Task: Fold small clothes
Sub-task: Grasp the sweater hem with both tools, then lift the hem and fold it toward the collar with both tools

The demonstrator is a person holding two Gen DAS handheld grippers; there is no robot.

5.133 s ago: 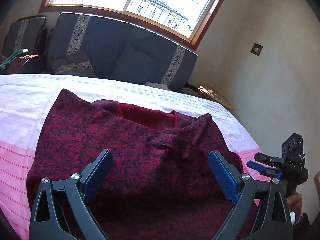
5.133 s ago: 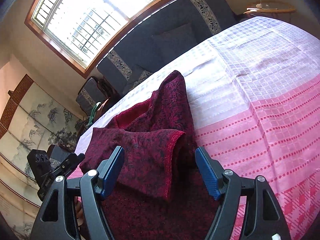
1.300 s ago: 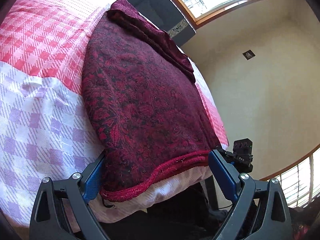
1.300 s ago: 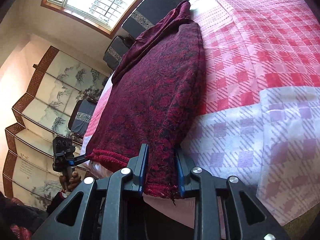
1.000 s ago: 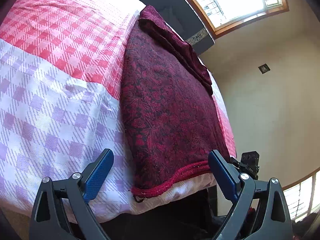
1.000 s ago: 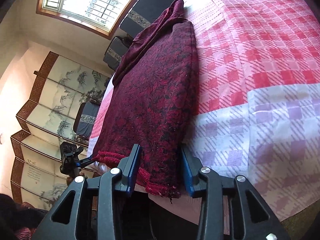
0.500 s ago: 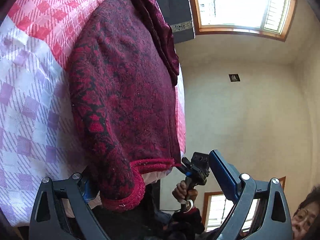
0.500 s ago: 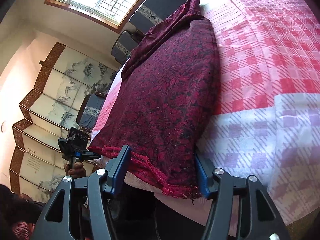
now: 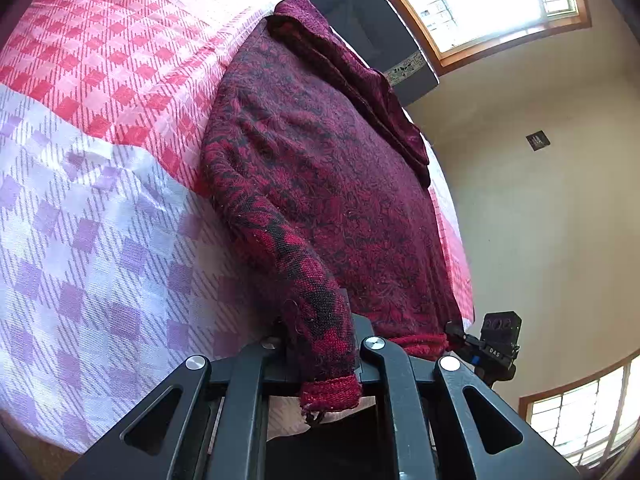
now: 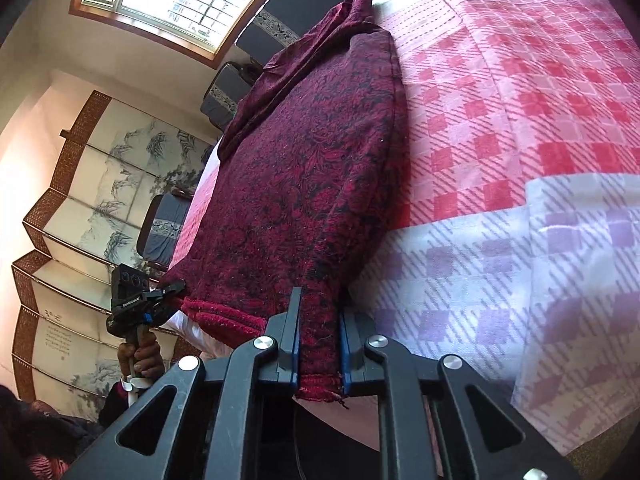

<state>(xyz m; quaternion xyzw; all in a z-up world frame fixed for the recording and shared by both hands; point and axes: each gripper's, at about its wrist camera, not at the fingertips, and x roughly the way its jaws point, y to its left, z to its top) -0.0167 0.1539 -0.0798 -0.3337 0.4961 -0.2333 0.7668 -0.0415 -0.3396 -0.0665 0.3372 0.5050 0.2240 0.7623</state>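
A dark red patterned knit garment (image 9: 328, 168) lies lengthwise on the bed, its sleeves folded in near the far end. It also shows in the right wrist view (image 10: 316, 168). My left gripper (image 9: 320, 344) is shut on the hem's left corner at the bed's near edge. My right gripper (image 10: 318, 344) is shut on the hem's right corner. Each gripper shows in the other's view, the right one (image 9: 490, 346) and the left one (image 10: 140, 304), both at the hem.
The bed cover (image 9: 100, 184) is checked pink and red, with a purple and white band near the edge. A dark sofa (image 9: 360, 12) stands under a window beyond the bed. A painted folding screen (image 10: 80, 216) stands to the left.
Both grippers were open around the hem corners half a second ago and have now shut on them. The left gripper has swung back to face along the garment.
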